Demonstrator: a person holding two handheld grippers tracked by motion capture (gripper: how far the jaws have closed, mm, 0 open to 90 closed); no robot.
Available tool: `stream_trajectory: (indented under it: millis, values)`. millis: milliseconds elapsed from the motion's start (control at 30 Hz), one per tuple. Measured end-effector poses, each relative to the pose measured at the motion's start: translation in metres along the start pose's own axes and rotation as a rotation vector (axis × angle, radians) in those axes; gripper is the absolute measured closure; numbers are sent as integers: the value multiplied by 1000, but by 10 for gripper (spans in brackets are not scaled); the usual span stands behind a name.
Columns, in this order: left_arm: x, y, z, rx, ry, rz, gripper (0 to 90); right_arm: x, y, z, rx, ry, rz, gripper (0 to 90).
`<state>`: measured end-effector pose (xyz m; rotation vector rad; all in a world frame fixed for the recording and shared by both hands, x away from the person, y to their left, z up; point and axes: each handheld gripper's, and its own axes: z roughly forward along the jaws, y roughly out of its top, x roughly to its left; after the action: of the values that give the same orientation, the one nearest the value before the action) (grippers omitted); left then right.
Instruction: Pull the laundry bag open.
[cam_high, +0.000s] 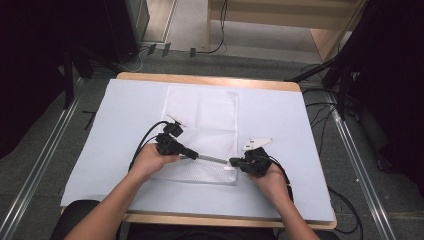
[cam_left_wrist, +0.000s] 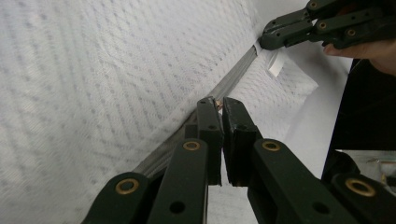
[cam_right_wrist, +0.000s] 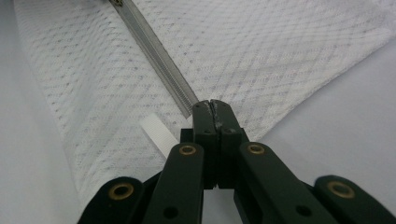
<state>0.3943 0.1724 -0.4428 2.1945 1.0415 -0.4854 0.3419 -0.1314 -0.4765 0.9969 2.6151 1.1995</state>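
A white mesh bag (cam_high: 202, 117) lies flat on the pale table cover, its grey zipper (cam_high: 212, 159) running along the near edge. My left gripper (cam_high: 194, 155) reaches in from the left and is shut on the small brass zipper pull (cam_left_wrist: 218, 105). My right gripper (cam_high: 232, 161) faces it from the right and is shut on the end of the zipper (cam_right_wrist: 177, 88), at the bag's (cam_right_wrist: 280, 51) corner. A white tag (cam_right_wrist: 156, 133) sticks out beside its jaws. In the left gripper view my right gripper (cam_left_wrist: 265, 43) pinches the bag (cam_left_wrist: 93, 84) by that tag (cam_left_wrist: 275, 65).
The pale cover (cam_high: 285, 115) spans the wooden table (cam_high: 210, 80), with bare room left and right of the bag. Cables (cam_high: 320, 115) trail off the right side. Dark stands (cam_high: 345, 75) and floor rails (cam_high: 45, 155) flank the table.
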Motion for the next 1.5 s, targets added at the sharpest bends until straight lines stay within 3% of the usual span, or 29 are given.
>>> stream_trajectory:
  millis: [100,167,267,400,500,1100,1500]
  values:
    - [-1,-2,-5,-5,-11,3,879,0,0,0,2,2,1,900]
    - [-3,-2,-4,-5,7,16,879,0,0,0,5,3,6,900]
    - [-2,-4,-5,3,22,13,879,0,1,0,6,1,6,900]
    - [3,-5,-13,-10,9,-11,879,0,1,0,6,3,6,900]
    - [3,-5,-16,-10,8,-3,879,0,1,0,6,3,8,900]
    - [8,-6,-20,-4,-6,-11,879,0,1,0,7,2,11,900]
    - [8,-8,-23,10,11,-12,879,0,1,1,6,5,11,900]
